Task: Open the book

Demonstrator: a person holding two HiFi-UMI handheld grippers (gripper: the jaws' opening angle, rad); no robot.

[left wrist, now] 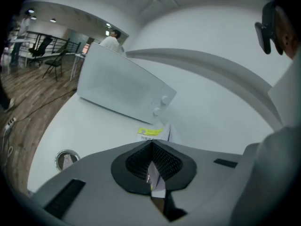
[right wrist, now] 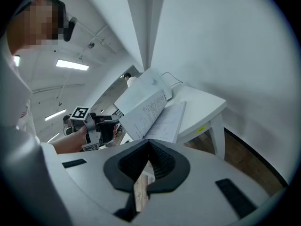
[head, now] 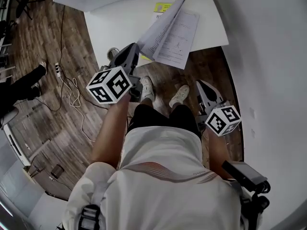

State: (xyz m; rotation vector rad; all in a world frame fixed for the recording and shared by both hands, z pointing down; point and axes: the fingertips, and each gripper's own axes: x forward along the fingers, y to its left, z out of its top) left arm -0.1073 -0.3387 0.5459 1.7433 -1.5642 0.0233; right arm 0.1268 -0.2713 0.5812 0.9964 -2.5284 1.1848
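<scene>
The book (head: pixel 180 37) lies open on the white table (head: pixel 120 18), its right-hand page flat and overhanging the near edge. A sheaf of its pages (head: pixel 160 25) stands lifted at a slant. My left gripper (head: pixel 135 49) is shut on the lower edge of that sheaf. In the left gripper view a strip of paper (left wrist: pixel 155 182) shows pinched between the closed pads of the left gripper (left wrist: pixel 151 149). My right gripper (head: pixel 200 84) hangs off the table over the floor, shut and holding nothing. From the right gripper view the raised pages of the book (right wrist: pixel 143 112) fan up, with the left gripper (right wrist: pixel 113 131) at their edge.
A white box-shaped appliance (left wrist: pixel 122 86) stands at the back of the table. A round metal grommet (left wrist: pixel 66 159) sits in the tabletop near its left edge. A curved white wall (head: pixel 268 56) runs along the right. Cables (head: pixel 72 92) trail over the wooden floor at left.
</scene>
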